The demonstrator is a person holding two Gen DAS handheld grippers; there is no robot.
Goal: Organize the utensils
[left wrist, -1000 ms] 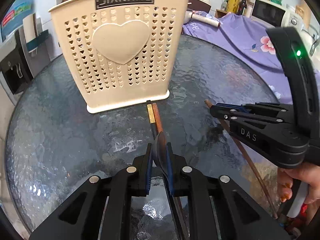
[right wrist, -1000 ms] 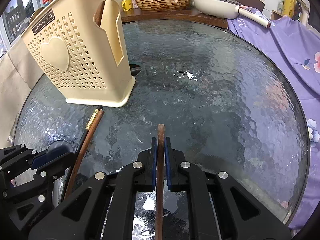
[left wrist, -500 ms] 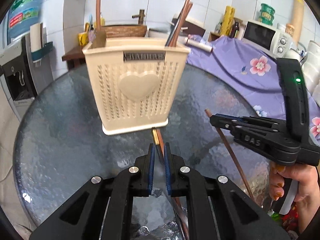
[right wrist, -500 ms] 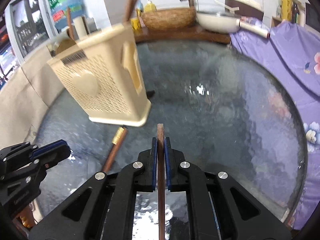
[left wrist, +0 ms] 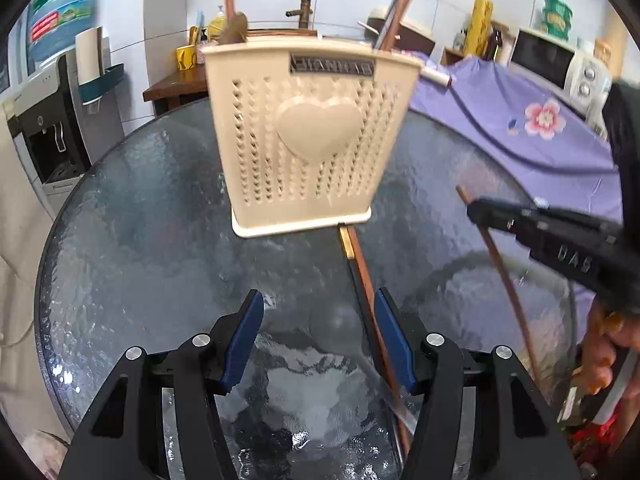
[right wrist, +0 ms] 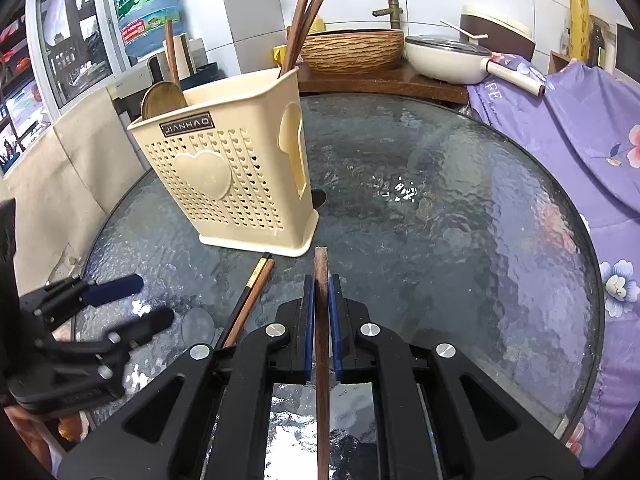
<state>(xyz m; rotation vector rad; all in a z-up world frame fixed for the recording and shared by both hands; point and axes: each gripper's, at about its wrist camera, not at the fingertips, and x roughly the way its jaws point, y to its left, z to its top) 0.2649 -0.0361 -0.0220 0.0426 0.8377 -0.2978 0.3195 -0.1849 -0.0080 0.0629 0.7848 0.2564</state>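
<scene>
Nearest, a chopstick (right wrist: 321,320) is clamped between the closed fingers of the right gripper (right wrist: 320,300). Beside it, the left gripper (left wrist: 319,320) is held wide apart and empty above two chopsticks (left wrist: 362,276) laid on the glass table (right wrist: 460,220). Beyond, more chopsticks (right wrist: 308,12) and a spoon (right wrist: 164,96) are stood in the basket (right wrist: 224,176).

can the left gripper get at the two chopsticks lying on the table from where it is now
Probably yes. The left gripper is open, and the pair of chopsticks lies on the glass table just inside its right finger, with nothing over them.
</scene>
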